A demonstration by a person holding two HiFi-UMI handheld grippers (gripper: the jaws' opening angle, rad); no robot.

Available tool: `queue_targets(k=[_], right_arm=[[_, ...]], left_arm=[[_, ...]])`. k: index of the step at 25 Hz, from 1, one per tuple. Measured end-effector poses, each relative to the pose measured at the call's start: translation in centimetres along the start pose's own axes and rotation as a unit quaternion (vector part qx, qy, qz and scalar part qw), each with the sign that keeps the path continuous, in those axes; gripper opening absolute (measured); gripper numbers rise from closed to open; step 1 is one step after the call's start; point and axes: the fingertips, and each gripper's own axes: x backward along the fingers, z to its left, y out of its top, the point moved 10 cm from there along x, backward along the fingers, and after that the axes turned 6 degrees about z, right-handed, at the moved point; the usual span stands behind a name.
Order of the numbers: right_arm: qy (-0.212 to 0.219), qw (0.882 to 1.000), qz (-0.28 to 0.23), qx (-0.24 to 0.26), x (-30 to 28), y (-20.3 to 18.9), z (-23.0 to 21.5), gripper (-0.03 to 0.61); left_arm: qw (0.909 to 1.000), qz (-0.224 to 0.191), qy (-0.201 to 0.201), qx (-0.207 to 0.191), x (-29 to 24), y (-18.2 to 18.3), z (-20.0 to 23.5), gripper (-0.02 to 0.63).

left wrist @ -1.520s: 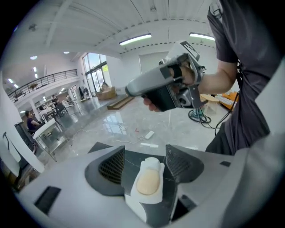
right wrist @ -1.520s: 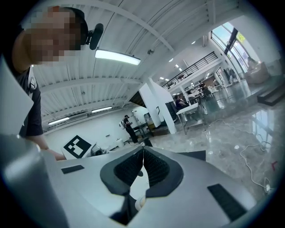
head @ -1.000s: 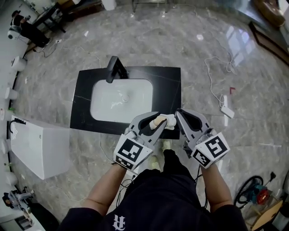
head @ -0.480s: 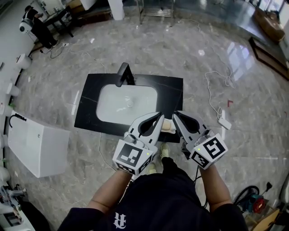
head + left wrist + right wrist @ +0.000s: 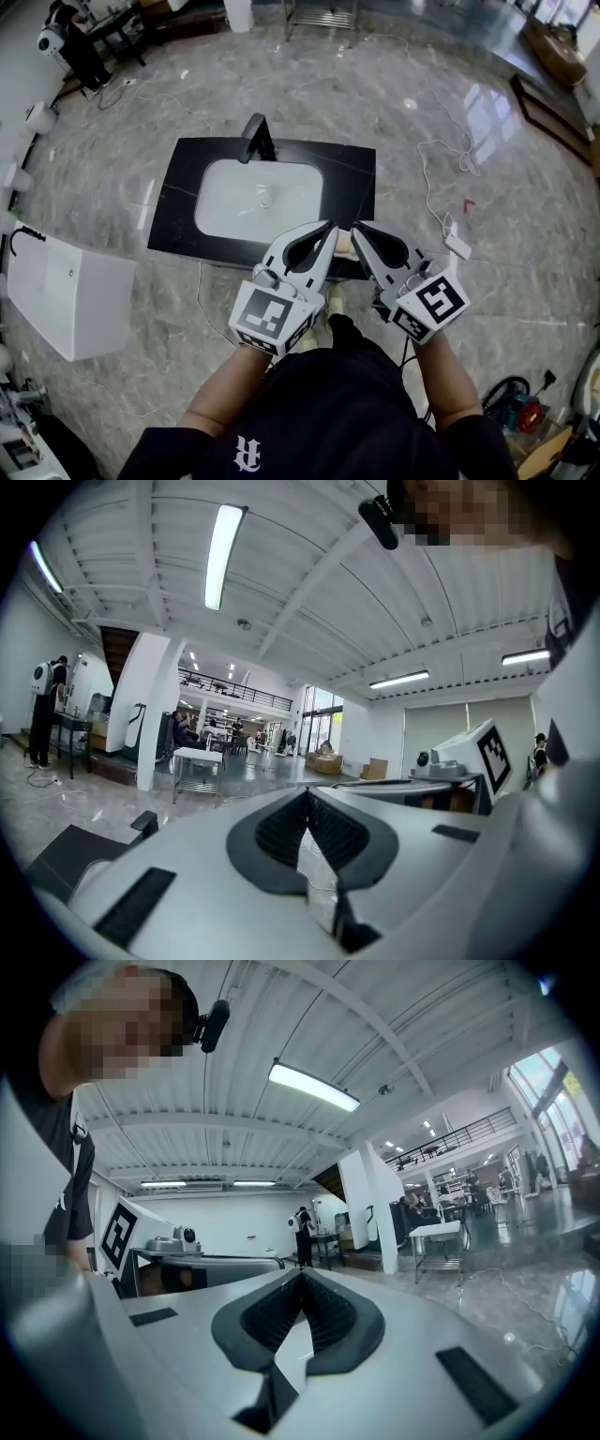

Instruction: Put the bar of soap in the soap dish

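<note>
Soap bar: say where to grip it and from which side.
Pinch the soap bar across its narrower width, from above on the person's side, since it sits at the front edge of the counter. Only a sliver shows, so its long axis is unclear.

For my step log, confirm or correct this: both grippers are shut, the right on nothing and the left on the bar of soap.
One part is wrong: the left gripper is shut on nothing as well. The left gripper view shows its jaws meeting at the tips with nothing between them. The rest stands: the right gripper is shut and empty.
</note>
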Motion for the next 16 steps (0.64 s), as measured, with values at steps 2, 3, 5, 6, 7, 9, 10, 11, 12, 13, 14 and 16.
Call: queue_targets(k=[2,3,5,6,7,9,10,11,12,13,14,16], right_arm=[[0.001,1.000,-0.003,0.002,0.1,0.1,0.2,0.008],[0.001,1.000,-0.003,0.004,0.1,0.2,0.4,0.008],[0.000,1.000,-0.004,0.008,0.1,0.2,0.7,0.008],[-0.001,1.000,-0.004,0.009,0.1,0.3,0.9,0.008],[-0.001,1.000,-0.004,0.011,0.0,0.3,1.1,0.008],[0.001,1.000,-0.004,0.013,-0.2,0.3,1.5,0.008],[0.002,1.000,-0.004,0.014,-0.2,0.4,1.6,0.008],[0.002,1.000,-0.004,0.014,-0.1,0.4,1.7,0.008],[0.003,1.000,-0.004,0.015,0.0,0.4,1.8,0.008],[0.003,1.000,-0.004,0.015,0.1,0.4,1.8,0.008],[0.003,1.000,-0.004,0.014,0.2,0.4,1.9,0.008],[0.004,1.000,-0.003,0.013,0.4,0.3,2.0,0.008]], left_arm=[[1.0000,-0.002,0.001,0.000,0.2,-0.1,0.0,0.006],[1.0000,-0.002,0.001,0.001,0.4,-0.1,0.0,0.006],[1.0000,-0.002,-0.001,0.003,0.6,-0.3,-0.1,0.006],[1.0000,-0.003,-0.002,0.003,0.8,-0.4,-0.1,0.006],[1.0000,-0.003,-0.003,0.004,1.0,-0.4,0.0,0.006],[1.0000,-0.004,-0.003,0.004,1.3,-0.4,0.0,0.006],[1.0000,-0.004,-0.003,0.004,1.4,-0.3,0.0,0.006],[1.0000,-0.004,-0.003,0.004,1.4,-0.3,0.0,0.006],[1.0000,-0.004,-0.003,0.004,1.5,-0.2,-0.1,0.006],[1.0000,-0.004,-0.002,0.004,1.5,-0.2,-0.2,0.006],[1.0000,-0.004,-0.002,0.005,1.6,-0.2,-0.3,0.006],[1.0000,-0.002,-0.001,0.007,1.8,-0.4,-0.5,0.006]])
